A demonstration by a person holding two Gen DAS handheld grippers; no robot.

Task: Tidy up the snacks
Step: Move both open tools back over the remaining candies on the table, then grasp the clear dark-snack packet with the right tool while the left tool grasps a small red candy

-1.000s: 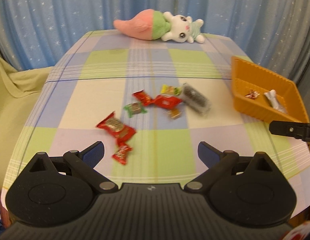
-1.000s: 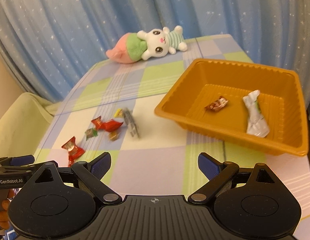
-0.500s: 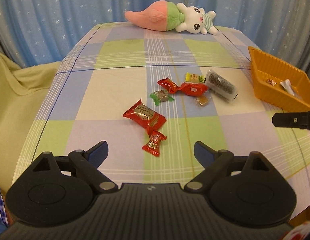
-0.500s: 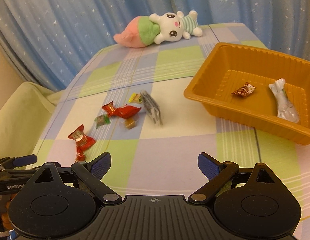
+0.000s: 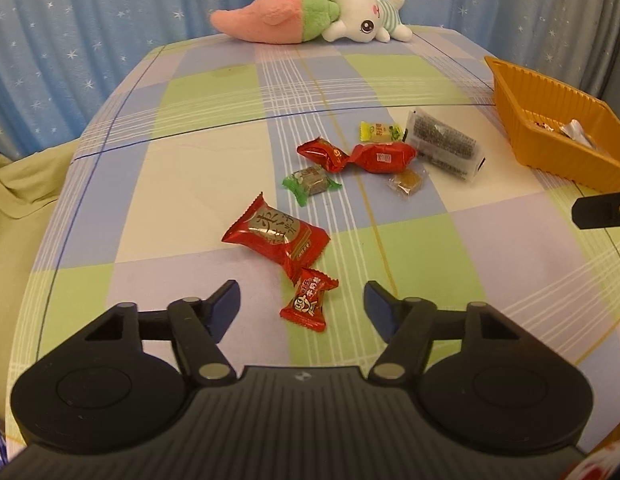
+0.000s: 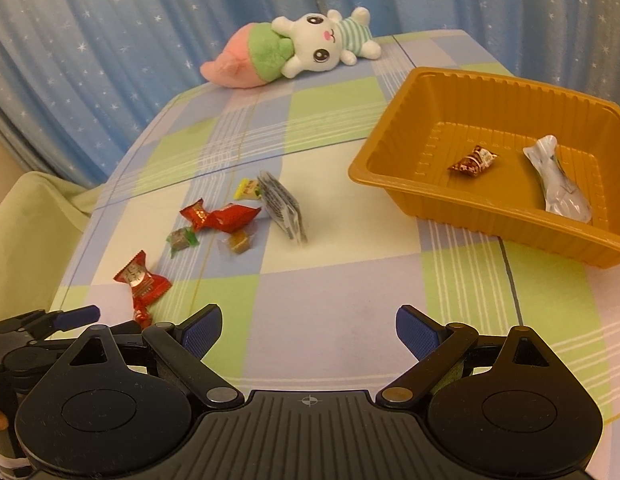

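The left tool is being lowered over a small red candy on the checked counter, its jaws just being narrowed with the candy lying between them, untouched. A larger red packet is touching that candy, other snacks are lying farther back, and the orange tray is holding a brown candy and a silver wrapper. The right tool is being held wide, empty.
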